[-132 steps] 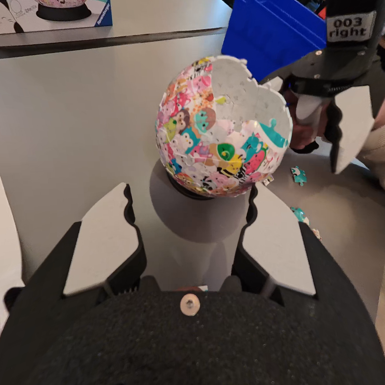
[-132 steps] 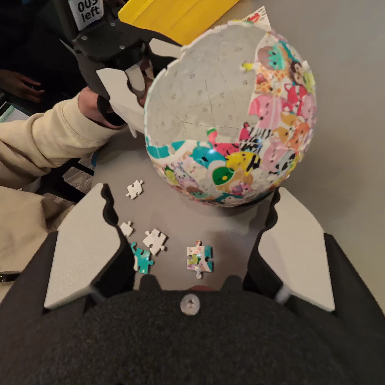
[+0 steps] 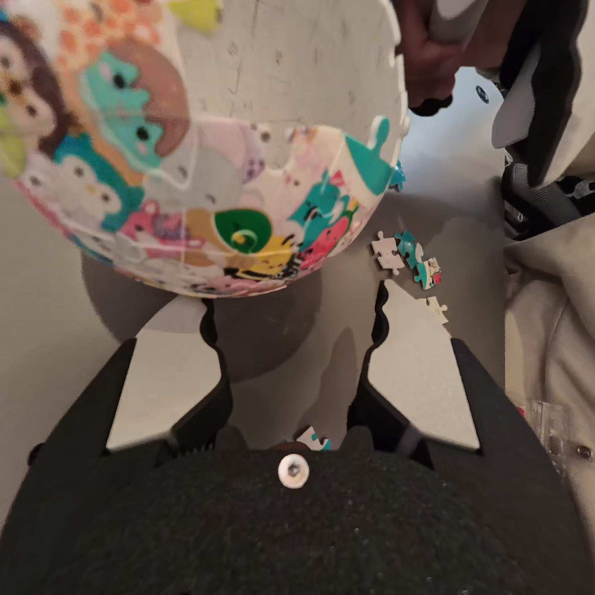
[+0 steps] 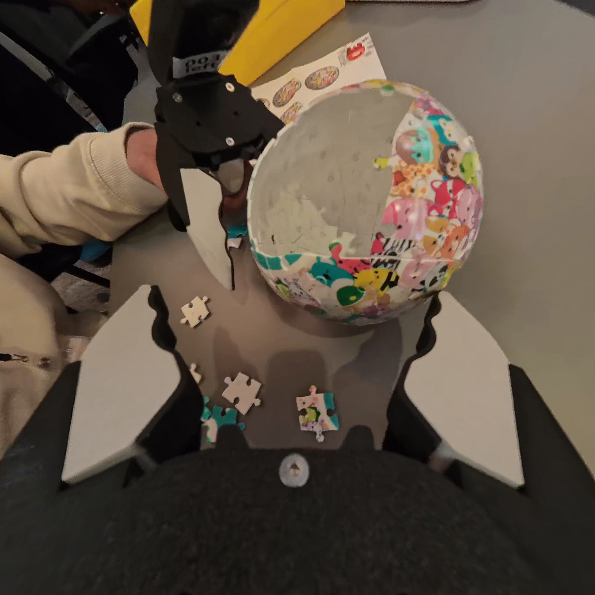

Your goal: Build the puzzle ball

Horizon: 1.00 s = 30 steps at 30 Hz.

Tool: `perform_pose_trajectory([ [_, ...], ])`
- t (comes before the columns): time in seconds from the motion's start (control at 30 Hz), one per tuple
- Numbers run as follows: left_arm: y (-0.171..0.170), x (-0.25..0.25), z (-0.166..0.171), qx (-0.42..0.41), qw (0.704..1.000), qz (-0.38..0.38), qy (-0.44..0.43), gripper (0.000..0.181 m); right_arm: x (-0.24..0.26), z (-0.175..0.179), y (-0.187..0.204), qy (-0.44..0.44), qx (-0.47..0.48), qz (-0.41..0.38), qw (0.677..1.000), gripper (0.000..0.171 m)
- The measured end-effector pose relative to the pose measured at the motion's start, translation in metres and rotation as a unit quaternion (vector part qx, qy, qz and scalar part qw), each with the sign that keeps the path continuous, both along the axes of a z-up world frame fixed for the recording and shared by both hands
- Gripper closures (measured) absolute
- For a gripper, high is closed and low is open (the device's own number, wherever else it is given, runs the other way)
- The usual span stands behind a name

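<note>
Puzzle ball (image 4: 367, 199) is sitting on the grey worktop (image 4: 515, 112), partly built: printed shell is wrapping the lower and right side, and a big gap with a jagged tabbed edge is exposing the blank white inside

Left claw (image 3: 293, 309) is gaping apart with nothing in it, tips just under the ball's lower curve; can't tell if the left tip is touching. In the right wrist view the same claw (image 4: 228, 257) is hanging tip-down just beside the ball's open edge

Right claw (image 4: 293, 309) is also spread wide and empty, right tip nearly at the ball's lower right curve, left tip above the loose bits

Loose pieces are lying flat between the right claw's fingers: a white one (image 4: 194, 310), another white one (image 4: 242, 396), a teal one (image 4: 222, 418) and a printed one (image 4: 317, 412), all apart from the ball

Open worktop is showing right of the ball. Behind it a printed sheet (image 4: 322, 77) is lying flat, a yellow bin (image 4: 277, 35) past that, contents not visible

Person's cream sleeve (image 4: 74, 190) is crowding the left edge
</note>
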<state>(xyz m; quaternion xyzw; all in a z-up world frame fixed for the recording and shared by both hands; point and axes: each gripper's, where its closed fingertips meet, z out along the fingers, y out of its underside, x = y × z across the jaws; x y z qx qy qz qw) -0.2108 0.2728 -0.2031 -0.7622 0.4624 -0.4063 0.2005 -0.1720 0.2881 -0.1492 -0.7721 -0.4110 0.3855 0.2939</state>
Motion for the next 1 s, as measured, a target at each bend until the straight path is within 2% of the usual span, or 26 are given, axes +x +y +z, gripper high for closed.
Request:
perform_pose_trajectory([
  [0.07,-0.002,-0.002,-0.002,0.004,1.0,-0.007,0.009,0.085,-0.001,0.003,0.0,0.011,0.019,0.013,1.0,0.026],
  [0.13,-0.002,-0.008,-0.001,-0.007,1.0,-0.011,0.012,0.081,0.002,0.007,0.001,0.039,-0.002,0.016,0.999,0.026],
  [0.27,0.005,-0.023,0.017,-0.053,0.998,-0.005,-0.034,0.078,0.012,0.021,0.026,0.136,-0.096,-0.027,0.986,0.032],
  [0.4,0.021,-0.024,0.053,-0.093,0.988,0.004,-0.119,0.078,0.011,0.024,0.034,0.204,-0.201,-0.016,0.958,0.034],
  [0.47,0.027,-0.022,0.058,-0.101,0.987,0.005,-0.122,0.077,0.009,0.028,0.039,0.232,-0.228,-0.016,0.946,0.029],
  [0.63,0.034,-0.015,0.058,-0.107,0.988,0.007,-0.107,0.066,0.012,0.037,0.054,0.258,-0.215,-0.032,0.941,0.026],
  [0.87,0.038,-0.013,0.047,-0.11,0.989,0.013,-0.093,0.071,0.01,0.042,0.062,0.273,-0.154,-0.037,0.949,0.034],
  [1.0,0.042,-0.01,0.043,-0.133,0.987,0.011,-0.094,0.07,0.014,0.028,0.064,0.255,-0.185,-0.047,0.948,0.034],
])
